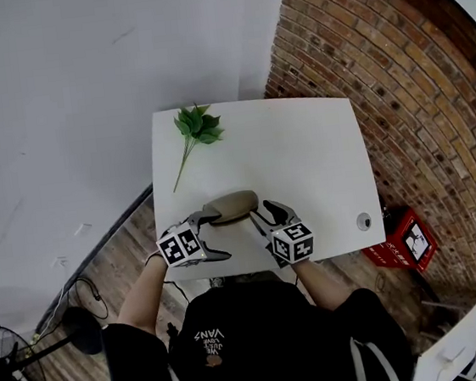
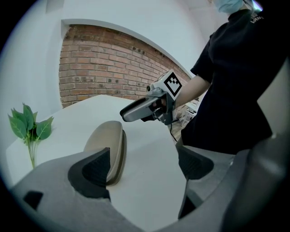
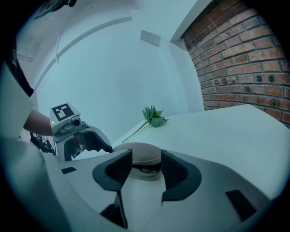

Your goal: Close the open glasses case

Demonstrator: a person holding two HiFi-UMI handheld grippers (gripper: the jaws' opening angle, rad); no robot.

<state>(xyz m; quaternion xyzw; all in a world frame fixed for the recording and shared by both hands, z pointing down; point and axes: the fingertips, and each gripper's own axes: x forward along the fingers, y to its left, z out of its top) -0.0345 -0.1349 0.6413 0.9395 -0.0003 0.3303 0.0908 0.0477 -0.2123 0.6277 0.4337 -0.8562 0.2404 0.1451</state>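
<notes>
Case (image 1: 233,205) lies just ahead of my right gripper (image 3: 146,173), lined up between its parted jaws; my left gripper (image 2: 145,168) gapes too, case just beyond one pad.

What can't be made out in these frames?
- Glasses case gap: right gripper view, jaws cover it; fully shut or not, unclear.
- Left gripper touching the case: left gripper view, near pad overlaps it.
- Round object on table: head view, too small to identify.

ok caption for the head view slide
Tan glasses case on a white table between left gripper and right gripper, leafy sprig beyond
</notes>
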